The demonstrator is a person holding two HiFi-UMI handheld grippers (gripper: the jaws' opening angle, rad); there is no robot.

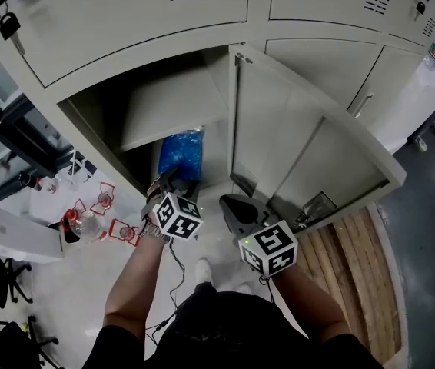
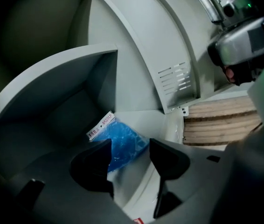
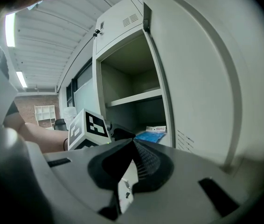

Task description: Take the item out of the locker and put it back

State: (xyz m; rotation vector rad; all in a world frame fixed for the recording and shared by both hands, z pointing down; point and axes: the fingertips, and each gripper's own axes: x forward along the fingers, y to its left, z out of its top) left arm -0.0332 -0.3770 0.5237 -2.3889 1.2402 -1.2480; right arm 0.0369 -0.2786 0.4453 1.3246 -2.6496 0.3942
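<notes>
A blue plastic bag [image 1: 180,154] with a white printed label lies on the floor of the open lower locker [image 1: 110,102]. My left gripper [image 1: 176,178] reaches into the locker opening just in front of the bag. In the left gripper view its jaws [image 2: 129,148] stand apart, and the blue bag [image 2: 122,143] lies on the locker floor between and beyond them; the pads do not press on it. My right gripper [image 1: 230,201] hangs outside the locker by the door's foot. Its jaws [image 3: 133,146] are shut with nothing in them. The bag [image 3: 151,136] also shows past the left gripper's marker cube [image 3: 89,126].
The locker door [image 1: 302,144] stands swung open to the right. A shelf [image 1: 173,108] spans the locker above the bag. A wooden pallet [image 1: 356,271] lies at the right. Bottles and red stands [image 1: 87,223] and a white box [image 1: 14,235] sit on the floor at the left.
</notes>
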